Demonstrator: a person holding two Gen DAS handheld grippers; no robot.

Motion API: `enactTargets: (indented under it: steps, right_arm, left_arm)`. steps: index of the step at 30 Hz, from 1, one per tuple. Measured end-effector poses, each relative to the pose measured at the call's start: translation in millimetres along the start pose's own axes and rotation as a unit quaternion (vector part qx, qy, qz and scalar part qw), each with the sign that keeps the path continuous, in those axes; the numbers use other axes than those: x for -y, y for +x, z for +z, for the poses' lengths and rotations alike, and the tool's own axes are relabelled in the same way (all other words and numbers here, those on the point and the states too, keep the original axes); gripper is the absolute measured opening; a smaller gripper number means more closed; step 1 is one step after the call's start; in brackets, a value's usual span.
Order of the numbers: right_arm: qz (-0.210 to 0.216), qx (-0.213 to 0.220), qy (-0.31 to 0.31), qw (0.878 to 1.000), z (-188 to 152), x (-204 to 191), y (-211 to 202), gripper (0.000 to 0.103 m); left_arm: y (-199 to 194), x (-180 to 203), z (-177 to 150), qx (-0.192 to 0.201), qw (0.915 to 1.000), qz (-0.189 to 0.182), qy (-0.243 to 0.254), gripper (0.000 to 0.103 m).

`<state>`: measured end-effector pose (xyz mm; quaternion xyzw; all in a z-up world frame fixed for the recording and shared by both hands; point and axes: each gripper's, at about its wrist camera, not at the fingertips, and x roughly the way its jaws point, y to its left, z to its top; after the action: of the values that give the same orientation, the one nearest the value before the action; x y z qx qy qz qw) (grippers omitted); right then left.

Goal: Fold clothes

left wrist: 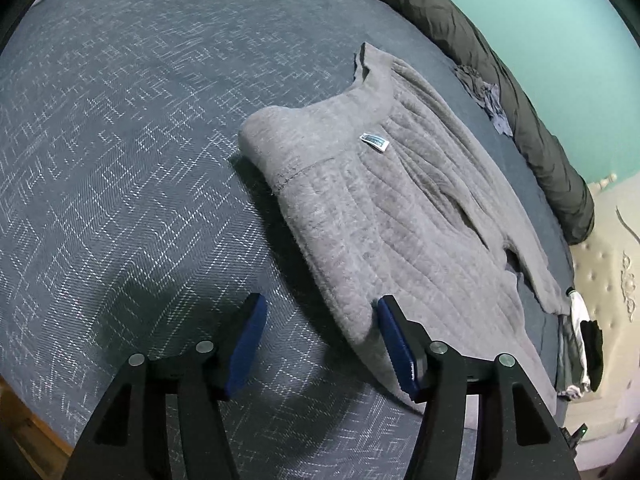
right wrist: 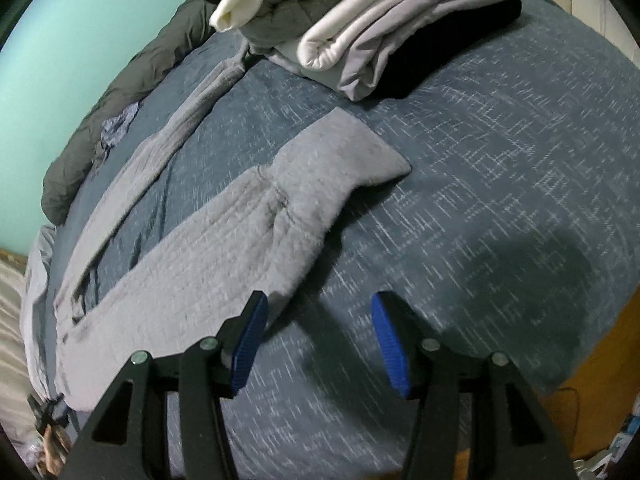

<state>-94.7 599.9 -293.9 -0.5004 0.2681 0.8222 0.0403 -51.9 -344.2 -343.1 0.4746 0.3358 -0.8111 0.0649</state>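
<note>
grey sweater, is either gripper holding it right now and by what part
Nothing is held. The left gripper and right gripper are both open beside the grey sweater, their pads not pressing on it.

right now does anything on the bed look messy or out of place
Yes: a small crumpled blue-grey cloth lies loose against the dark rolled blanket, away from the folded stack. The grey sweater lies half folded.
</note>
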Motion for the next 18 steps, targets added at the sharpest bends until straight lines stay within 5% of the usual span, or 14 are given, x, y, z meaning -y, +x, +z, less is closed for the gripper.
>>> enactTargets:
  steps: [7, 10, 15, 18]
  right_arm:
    - [0.003, -0.004, -0.004, 1.000, 8.7, -8.0, 9.1, 0.055]
    - [0.004, -0.007, -0.011, 1.000, 9.4, -10.2, 11.0, 0.053]
    - [0.009, -0.013, -0.015, 1.000, 8.7, -11.7, 15.8, 0.020]
    - [0.014, -0.012, -0.019, 1.000, 9.5, -14.9, 16.0, 0.008]
  left_arm:
    - [2.0, -1.9, 7.6, 0.014, 0.9998, -0.012, 0.005, 0.058]
    - [3.2, -3.6, 9.2, 0.013, 0.9998, -0.014, -0.004, 0.048]
    - [4.1, -7.7, 13.4, 0.014, 0.9997, -0.019, -0.007, 0.013]
    - [-0.6, -1.1, 13.8, 0.022, 0.9996, -0.017, 0.004, 0.004]
